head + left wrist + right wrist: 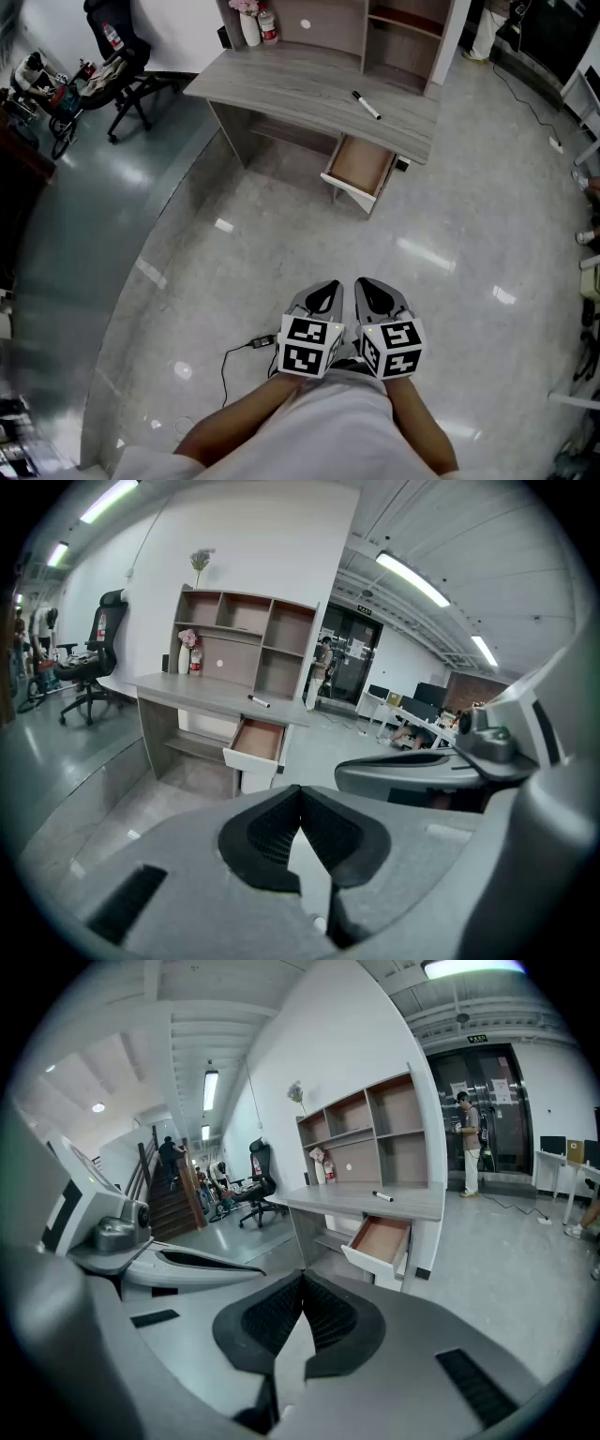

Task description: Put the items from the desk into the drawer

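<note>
Lying slantwise on the counter [281,84] above the open drawer [361,167], the marker [367,105] is well ahead, nearer the right hand-held gripper [377,298] than the left hand-held gripper [323,298]; both are closed and empty.

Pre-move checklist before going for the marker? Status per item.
1. Drawer open: ok. The drawer is pulled out below the desk and looks empty.
2. Target found: ok. The marker lies alone on the desk top, above the drawer.
3. Grippers free: ok. The left gripper and right gripper hold nothing.
4. Jaws ready to grasp: not ok. Both are shut.
5. Within reach: not ok. Both grippers sit close to the body, with open floor before the desk.
6. Walking path: probably ok. A cable lies by the feet on the left, off the straight line to the desk.
</note>
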`<state>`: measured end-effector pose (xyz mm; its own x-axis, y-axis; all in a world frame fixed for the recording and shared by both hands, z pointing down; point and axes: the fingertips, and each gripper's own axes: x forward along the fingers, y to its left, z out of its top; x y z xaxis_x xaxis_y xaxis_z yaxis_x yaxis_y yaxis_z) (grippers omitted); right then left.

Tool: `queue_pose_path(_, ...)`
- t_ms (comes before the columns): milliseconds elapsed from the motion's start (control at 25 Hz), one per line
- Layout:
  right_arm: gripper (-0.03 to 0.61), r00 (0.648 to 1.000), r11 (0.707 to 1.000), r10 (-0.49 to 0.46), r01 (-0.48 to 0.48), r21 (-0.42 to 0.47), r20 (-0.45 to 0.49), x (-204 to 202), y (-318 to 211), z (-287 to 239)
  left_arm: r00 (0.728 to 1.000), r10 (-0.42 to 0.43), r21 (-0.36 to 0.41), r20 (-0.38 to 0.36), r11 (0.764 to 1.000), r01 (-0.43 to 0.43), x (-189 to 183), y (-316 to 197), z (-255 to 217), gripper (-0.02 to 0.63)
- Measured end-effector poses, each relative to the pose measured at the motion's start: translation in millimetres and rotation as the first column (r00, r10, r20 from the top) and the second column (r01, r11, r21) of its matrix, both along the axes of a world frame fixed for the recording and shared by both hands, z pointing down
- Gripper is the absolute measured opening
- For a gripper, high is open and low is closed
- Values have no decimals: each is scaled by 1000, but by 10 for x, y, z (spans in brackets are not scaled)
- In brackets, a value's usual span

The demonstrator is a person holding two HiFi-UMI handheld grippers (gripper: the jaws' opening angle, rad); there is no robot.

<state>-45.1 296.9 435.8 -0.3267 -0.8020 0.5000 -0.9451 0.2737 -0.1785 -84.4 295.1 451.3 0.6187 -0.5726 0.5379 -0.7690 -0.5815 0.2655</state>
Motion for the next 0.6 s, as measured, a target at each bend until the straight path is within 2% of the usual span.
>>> queue_pose_path(280, 2, 1000, 1000, 23, -23, -4, 1, -267, -218, 15, 1000, 23, -1, -14, 1000, -23, -244, -239, -3, 2)
queue_pose_path(600, 2, 998, 999, 46, -46, -7, -42, -405, -451, -28, 998, 49, 0, -51, 999, -49, -377, -516, -38, 2)
